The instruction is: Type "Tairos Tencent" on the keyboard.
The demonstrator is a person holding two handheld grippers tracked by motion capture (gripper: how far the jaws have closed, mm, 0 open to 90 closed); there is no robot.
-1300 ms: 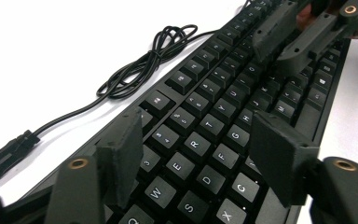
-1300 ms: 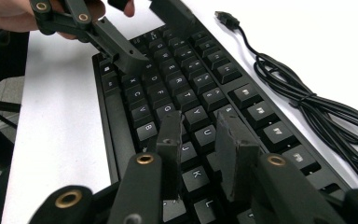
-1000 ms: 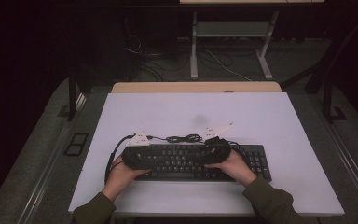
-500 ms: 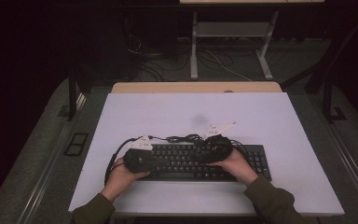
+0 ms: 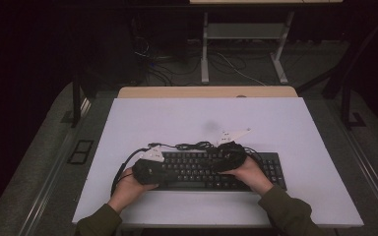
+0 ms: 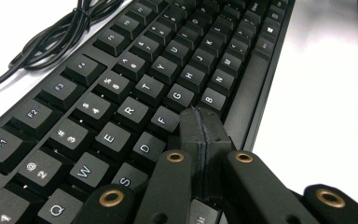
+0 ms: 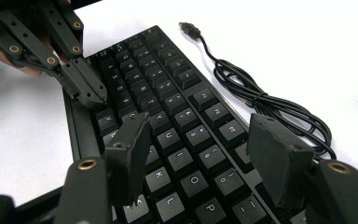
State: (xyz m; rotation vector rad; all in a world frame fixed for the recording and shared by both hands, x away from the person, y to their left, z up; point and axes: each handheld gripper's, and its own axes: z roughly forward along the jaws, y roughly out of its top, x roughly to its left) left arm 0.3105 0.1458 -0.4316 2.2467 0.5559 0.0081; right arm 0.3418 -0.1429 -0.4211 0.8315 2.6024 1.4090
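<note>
A black keyboard (image 5: 266, 169) lies on the white table (image 5: 177, 118), with its coiled black cable (image 5: 192, 146) behind it. My left gripper (image 5: 163, 171) rests at the keyboard's left end. In the left gripper view it (image 6: 200, 122) is shut, jaws pressed together with nothing between them, tips low over the keyboard (image 6: 121, 88) beside the F and B keys. My right gripper (image 5: 219, 162) hovers over the middle keys. In the right gripper view it (image 7: 200, 149) stands open; its jaws have just been opening, with only keys below the gap. The shut left gripper (image 7: 87, 91) shows there too.
The cable (image 7: 265, 105) runs to a loose USB plug (image 7: 189, 29) on the bare white table beyond the keyboard (image 7: 168, 93). A wooden desk edge (image 5: 206, 92) borders the table's far side. Dark floor and table legs lie behind.
Both hands keep their places over the keyboard. The jaws are too small in the high view to show any difference.
</note>
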